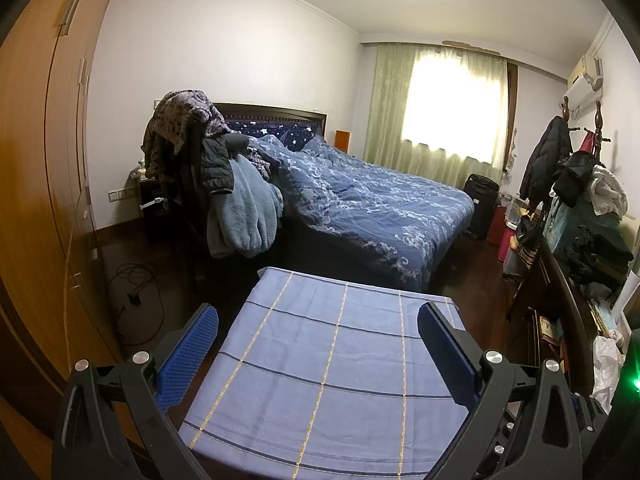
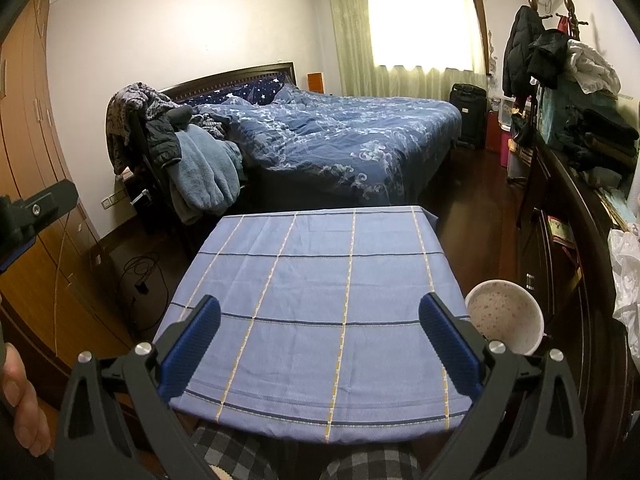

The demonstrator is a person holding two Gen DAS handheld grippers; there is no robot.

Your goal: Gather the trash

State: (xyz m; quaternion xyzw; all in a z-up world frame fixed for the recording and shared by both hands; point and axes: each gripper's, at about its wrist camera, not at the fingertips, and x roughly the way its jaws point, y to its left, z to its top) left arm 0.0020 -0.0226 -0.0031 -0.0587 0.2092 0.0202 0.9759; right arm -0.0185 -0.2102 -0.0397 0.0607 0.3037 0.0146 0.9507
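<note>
A small table under a blue checked cloth (image 1: 340,380) fills the foreground of both views, and I see nothing lying on the cloth (image 2: 312,280). My left gripper (image 1: 319,314) hangs open over its near part, nothing between the blue pads. My right gripper (image 2: 320,302) is open too, above the near edge of the table. A round white pail (image 2: 530,334) with a pink-speckled inside stands just off the table's right side, close to the right finger; it looks empty. No loose trash shows in either view.
A bed with a blue quilt (image 2: 352,140) lies beyond the table, and a chair heaped with clothes (image 1: 208,168) stands to its left. Wooden wardrobes (image 1: 36,200) line the left wall. A dark cluttered sideboard (image 2: 568,208) with a white plastic bag (image 2: 626,276) runs along the right. A cable (image 1: 136,292) lies on the floor.
</note>
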